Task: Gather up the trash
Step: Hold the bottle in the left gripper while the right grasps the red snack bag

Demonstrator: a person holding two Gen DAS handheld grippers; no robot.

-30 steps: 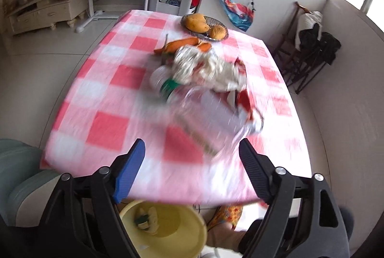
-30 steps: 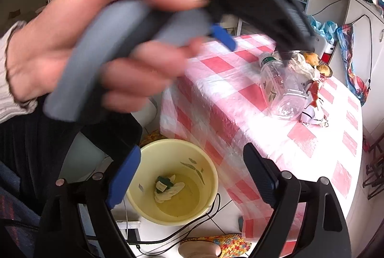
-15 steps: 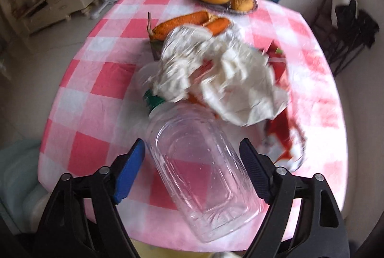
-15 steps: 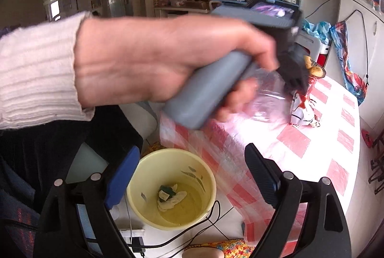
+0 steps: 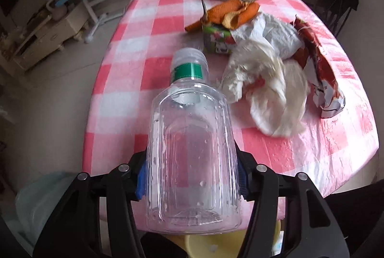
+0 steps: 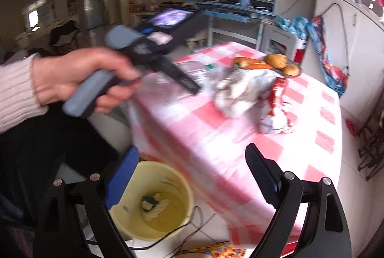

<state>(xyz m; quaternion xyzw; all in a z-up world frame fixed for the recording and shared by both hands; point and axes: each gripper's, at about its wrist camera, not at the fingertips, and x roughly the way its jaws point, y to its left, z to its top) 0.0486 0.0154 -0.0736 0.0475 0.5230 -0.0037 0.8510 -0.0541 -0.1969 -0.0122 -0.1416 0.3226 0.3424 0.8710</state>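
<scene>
The left gripper point(image 5: 192, 176), wide open over the table a second ago, is closing on the clear plastic bottle point(image 5: 192, 138), pads against its sides. The bottle lies just in front of the crumpled white bag point(image 5: 266, 80); the grab looks nearly secured. The right gripper point(image 6: 192, 176) hangs open and empty above the yellow bucket point(image 6: 182, 217)

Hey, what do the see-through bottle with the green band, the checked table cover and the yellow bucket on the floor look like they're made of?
Clear ribbed bottle with the green neck band: thin transparent plastic; the cloth shows through it and droplets cling inside. Pink-and-white checked table cover: probably glossy plastic or oilcloth, since it shines and wrinkles at the edge. Round pale yellow bucket: smooth moulded plastic, by its look.
</scene>
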